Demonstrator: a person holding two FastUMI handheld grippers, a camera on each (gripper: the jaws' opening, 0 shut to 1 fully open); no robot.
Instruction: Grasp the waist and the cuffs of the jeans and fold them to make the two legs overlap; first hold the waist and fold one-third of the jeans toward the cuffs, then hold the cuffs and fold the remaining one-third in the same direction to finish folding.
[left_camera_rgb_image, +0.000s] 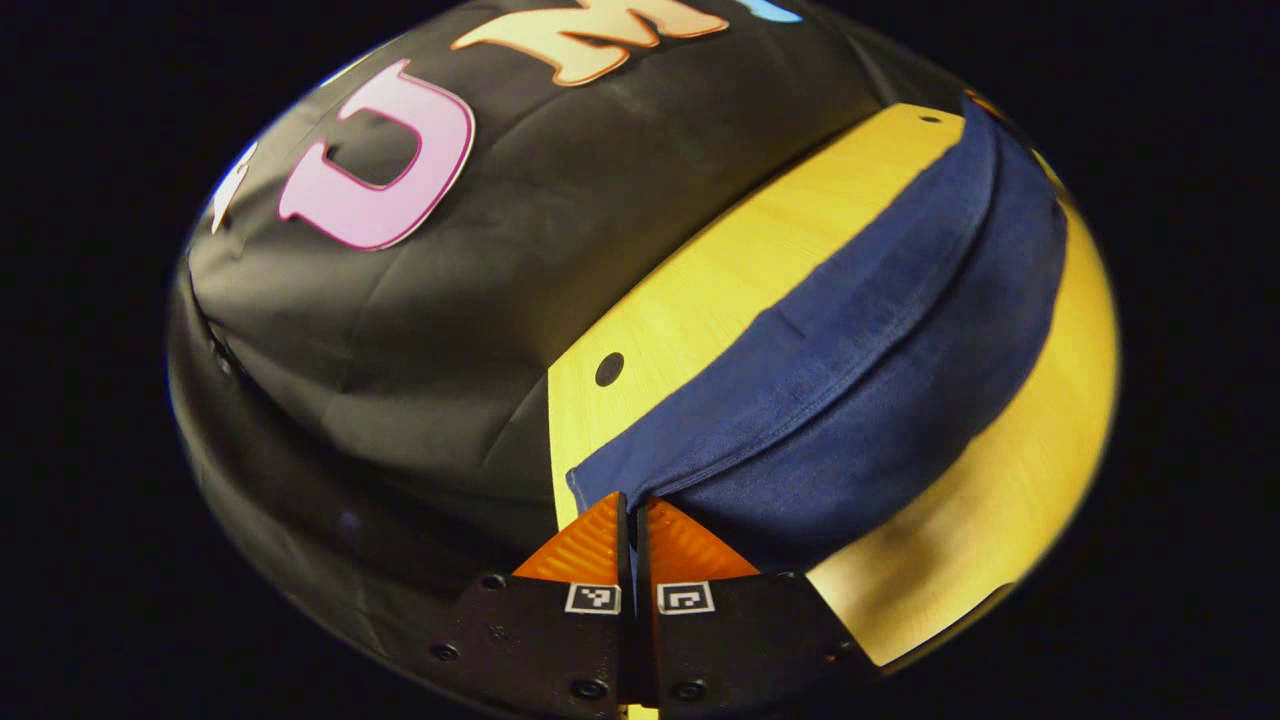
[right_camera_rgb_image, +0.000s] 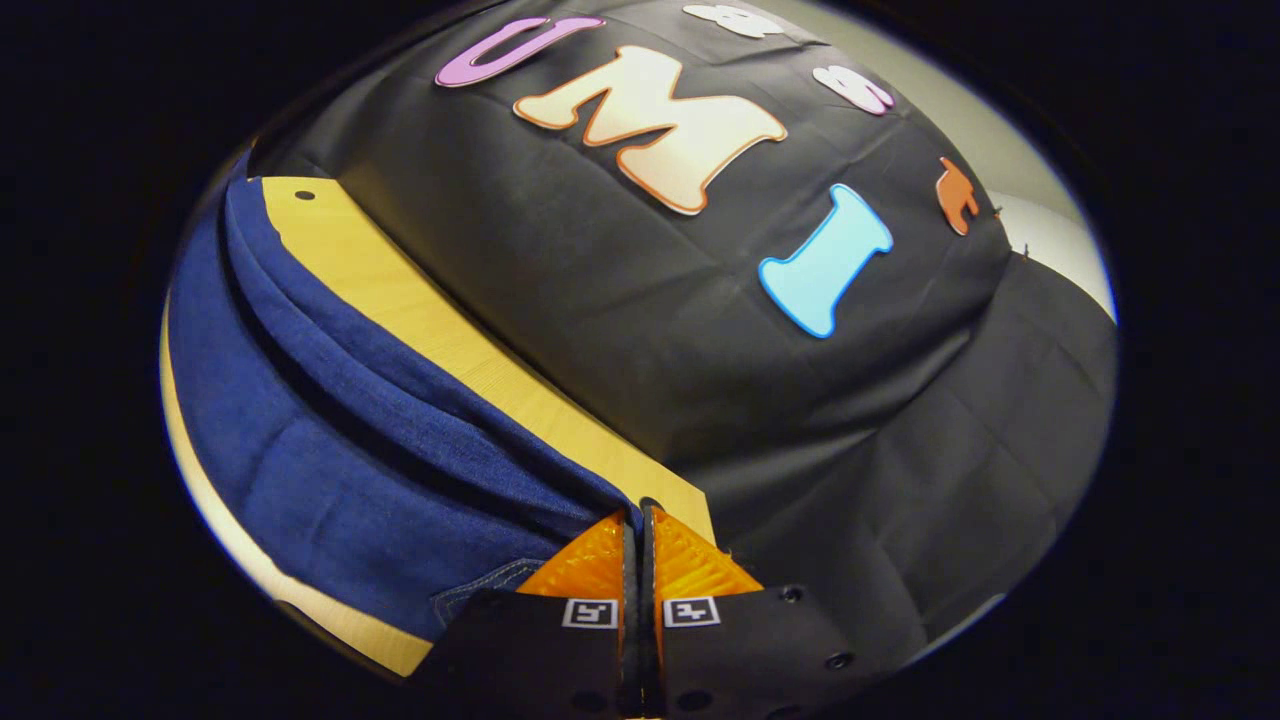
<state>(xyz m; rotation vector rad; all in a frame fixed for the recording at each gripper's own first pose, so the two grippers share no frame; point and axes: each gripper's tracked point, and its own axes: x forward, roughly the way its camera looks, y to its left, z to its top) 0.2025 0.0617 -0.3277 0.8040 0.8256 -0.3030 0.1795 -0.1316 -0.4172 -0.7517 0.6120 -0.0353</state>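
Dark blue jeans (left_camera_rgb_image: 850, 360) lie in a long doubled band across the yellow wooden table (left_camera_rgb_image: 720, 290), one layer draped over the other. My left gripper (left_camera_rgb_image: 632, 500) is shut on the near end of the band, and the cloth fans out from its tips. In the right gripper view the same jeans (right_camera_rgb_image: 320, 450) run away to the upper left over the table (right_camera_rgb_image: 420, 310). There my right gripper (right_camera_rgb_image: 632, 515) is shut on the other end, with a stitched seam (right_camera_rgb_image: 480, 590) just left of its fingers. I cannot tell which end is the waist.
The booth's black cloth wall (left_camera_rgb_image: 450, 330) rises right behind the table's far edge and drapes down past its end (right_camera_rgb_image: 850, 450). Small round holes (left_camera_rgb_image: 609, 369) mark the table's corners. A bare strip of wood (left_camera_rgb_image: 1000, 480) shows on the near side of the jeans.
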